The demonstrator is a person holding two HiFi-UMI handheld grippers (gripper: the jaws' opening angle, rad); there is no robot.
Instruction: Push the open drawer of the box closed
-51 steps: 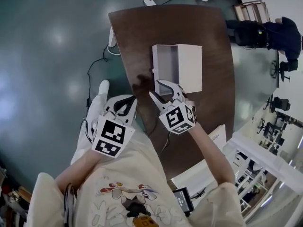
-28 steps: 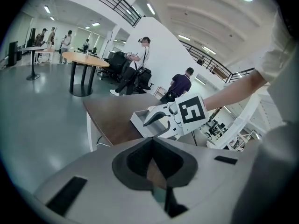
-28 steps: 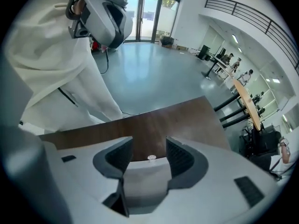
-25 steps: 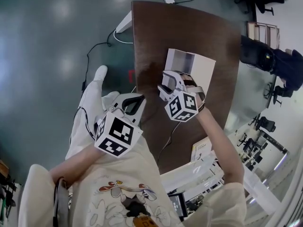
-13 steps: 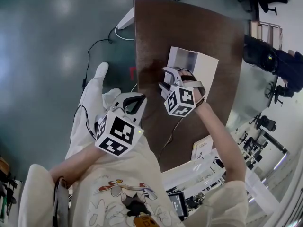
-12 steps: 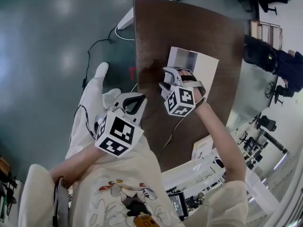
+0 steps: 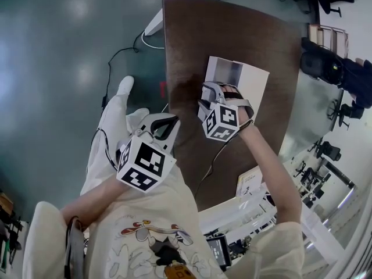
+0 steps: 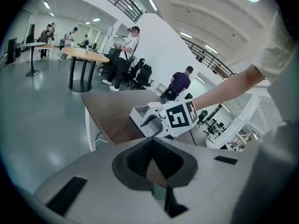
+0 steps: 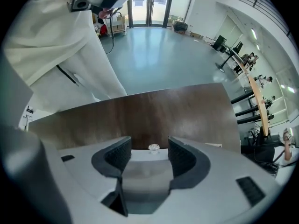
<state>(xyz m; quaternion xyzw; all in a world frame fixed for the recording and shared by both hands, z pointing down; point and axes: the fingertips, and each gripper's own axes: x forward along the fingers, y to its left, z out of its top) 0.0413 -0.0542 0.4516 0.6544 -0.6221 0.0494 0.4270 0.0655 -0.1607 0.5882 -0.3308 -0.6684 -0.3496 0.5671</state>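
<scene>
A white box [image 7: 254,87] lies on the brown table [image 7: 192,39], its drawer [image 7: 223,72] pulled out toward the table's left edge. My right gripper [image 7: 216,92] points straight down over the drawer's near end. Its jaws are open and have just been opening. In the right gripper view the drawer's white wall with a small clear knob [image 9: 153,148] lies between the pads [image 9: 119,156], untouched by either. My left gripper [image 7: 171,121] is shut on nothing, held off the table's near left. From it I see the right gripper [image 8: 153,121] at the box [image 8: 138,113].
A black cable [image 7: 116,68] trails on the grey floor left of the table. Papers [image 7: 251,182] lie near the table's near right corner. In the left gripper view people stand around a round table [image 8: 86,55] far off.
My right gripper has sunk and moved in over the drawer's near end. The left gripper has stayed where it was.
</scene>
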